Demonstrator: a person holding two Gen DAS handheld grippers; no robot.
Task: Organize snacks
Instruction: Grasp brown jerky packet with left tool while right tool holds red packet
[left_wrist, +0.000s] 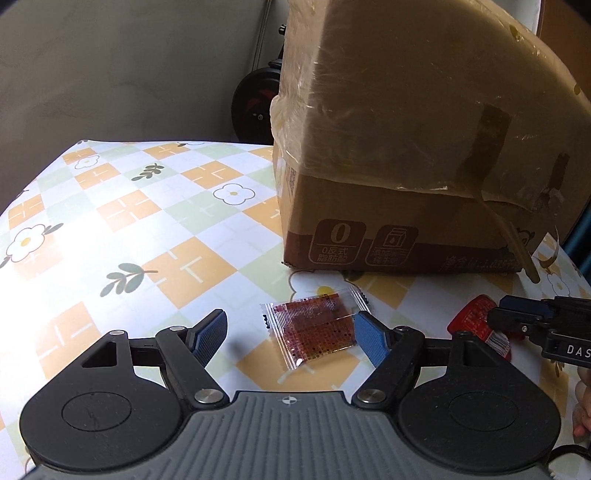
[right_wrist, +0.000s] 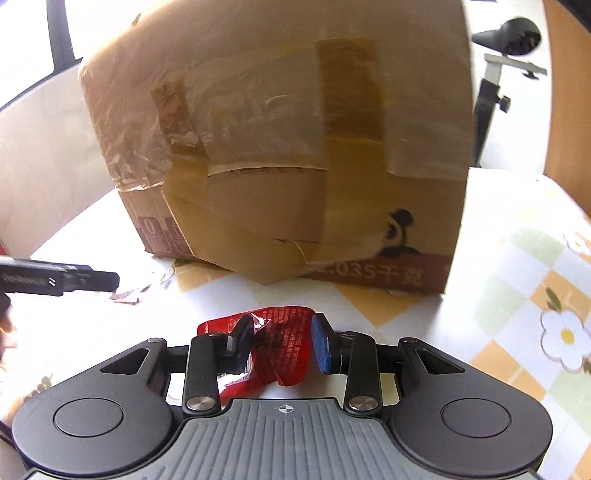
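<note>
A clear sachet (left_wrist: 314, 332) with a red-brown filling lies flat on the checked flower tablecloth (left_wrist: 147, 221). My left gripper (left_wrist: 291, 321) stands open around it; the right blue pad (left_wrist: 369, 339) is at the sachet's edge and the left pad is well clear. A crumpled red snack packet (right_wrist: 288, 354) sits squeezed between the pads of my right gripper (right_wrist: 282, 325), low over the table. In the left wrist view that gripper (left_wrist: 498, 314) comes in from the right edge with the red packet (left_wrist: 472, 317) at its tip.
A large taped cardboard box (left_wrist: 406, 147) stands close behind both snacks and fills the back of the table (right_wrist: 277, 147). A black wheel (left_wrist: 255, 103) shows beyond the table's far edge. A metal stand (right_wrist: 495, 74) rises at the right. Bare cloth spreads to the left.
</note>
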